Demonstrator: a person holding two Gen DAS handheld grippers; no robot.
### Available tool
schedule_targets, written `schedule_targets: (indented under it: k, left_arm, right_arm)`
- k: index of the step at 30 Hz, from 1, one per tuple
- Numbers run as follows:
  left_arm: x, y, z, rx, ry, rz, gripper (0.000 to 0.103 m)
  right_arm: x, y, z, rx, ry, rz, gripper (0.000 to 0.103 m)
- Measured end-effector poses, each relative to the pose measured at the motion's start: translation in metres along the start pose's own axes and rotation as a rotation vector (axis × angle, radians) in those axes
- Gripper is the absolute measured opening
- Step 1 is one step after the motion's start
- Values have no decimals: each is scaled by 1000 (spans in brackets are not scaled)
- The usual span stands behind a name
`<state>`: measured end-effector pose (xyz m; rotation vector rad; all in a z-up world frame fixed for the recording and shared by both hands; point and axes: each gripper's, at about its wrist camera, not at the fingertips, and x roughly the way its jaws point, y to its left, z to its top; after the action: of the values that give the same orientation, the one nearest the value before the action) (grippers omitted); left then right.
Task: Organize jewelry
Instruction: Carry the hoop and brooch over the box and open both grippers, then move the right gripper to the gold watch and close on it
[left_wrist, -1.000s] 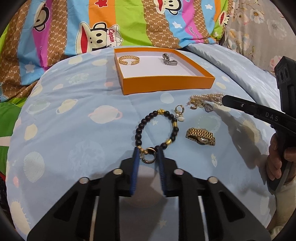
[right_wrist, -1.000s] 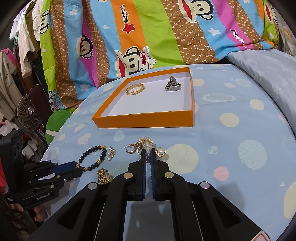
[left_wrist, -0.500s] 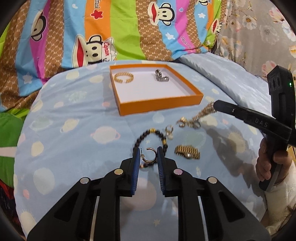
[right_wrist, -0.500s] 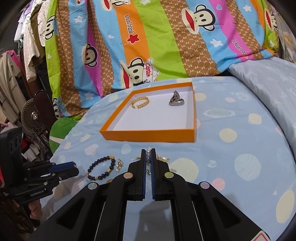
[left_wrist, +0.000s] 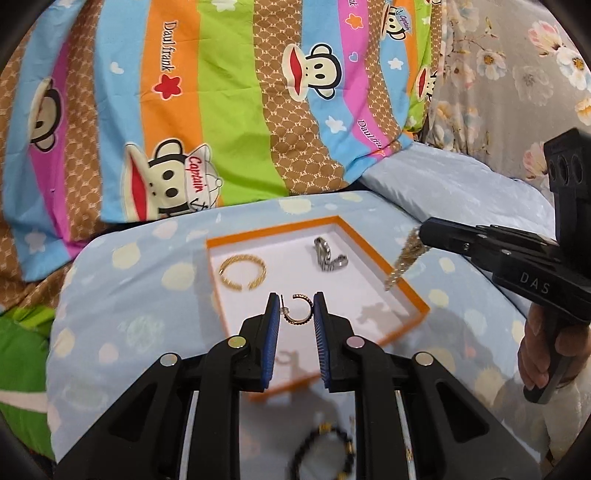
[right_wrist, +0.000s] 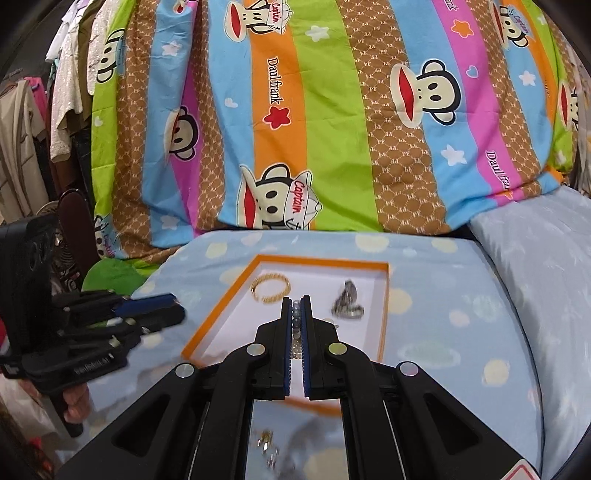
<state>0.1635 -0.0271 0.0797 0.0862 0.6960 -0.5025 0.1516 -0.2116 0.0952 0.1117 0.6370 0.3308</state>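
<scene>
Two loads | left hand-held gripper (left_wrist: 295, 308) grasping hoop earring (left_wrist: 297, 309) above orange tray (left_wrist: 406, 286) | right hand-held gripper (right_wrist: 296, 310) clenched on pearl chain (right_wrist: 296, 334) | lower before releasing.

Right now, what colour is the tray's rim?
Orange, with a white inside; the tray shows best in the left wrist view.

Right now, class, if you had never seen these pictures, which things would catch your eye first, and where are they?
The left hand-held gripper holds a small gold hoop earring above the near part of the shallow orange box with a white floor. The right hand-held gripper grips a pearl and gold chain that dangles over the box's right side. Behind hangs a loud striped cartoon-monkey blanket.
</scene>
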Motion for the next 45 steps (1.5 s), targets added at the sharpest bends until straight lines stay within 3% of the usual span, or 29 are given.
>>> schedule_targets:
  k: [5, 10, 15, 20, 21, 22, 23, 24, 26, 34, 37, 41, 45]
  left_arm:
    - [51, 6, 13, -23, 34, -6, 18]
    - [87, 13, 5, -23, 102, 14, 18]
    - [98, 21, -4, -26, 140, 35, 18]
    - [100, 25, -8, -36, 149, 34, 19]
    - [100, 24, -8, -34, 148, 41, 22]
    - [99, 25, -8, -28, 143, 54, 35]
    - [98, 25, -8, -25, 132, 68, 50]
    - [95, 26, -8, -29, 115, 80, 54]
    - [88, 28, -5, -36, 84, 84, 56]
    - [41, 37, 6, -80, -2, 83, 57]
    - [15, 38, 1, -87, -24, 81, 63]
    - [-16, 36, -18, -83, -35, 66, 64]
    - [-31, 29, -48, -92, 23, 19, 64]
  right_arm:
    - [48, -10, 3, 27, 55, 7, 4]
    - [84, -29, -10, 52, 144, -17, 4]
    - [90, -41, -11, 49, 160, -61, 5]
    - [101, -43, -22, 31, 217, -82, 16]
    - [101, -40, -24, 12, 219, -99, 16]
    - [100, -37, -25, -15, 214, -124, 17]
    - [98, -34, -25, -29, 204, -141, 20]
    - [94, -32, -24, -43, 185, -154, 23]
    - [84, -30, -20, -48, 141, -168, 33]
    - [26, -22, -13, -21, 36, -157, 34]
    - [5, -10, -23, -19, 30, -133, 34]
    - [-12, 6, -48, -20, 44, -107, 43]
    - [-18, 15, -80, 16, 90, -83, 44]
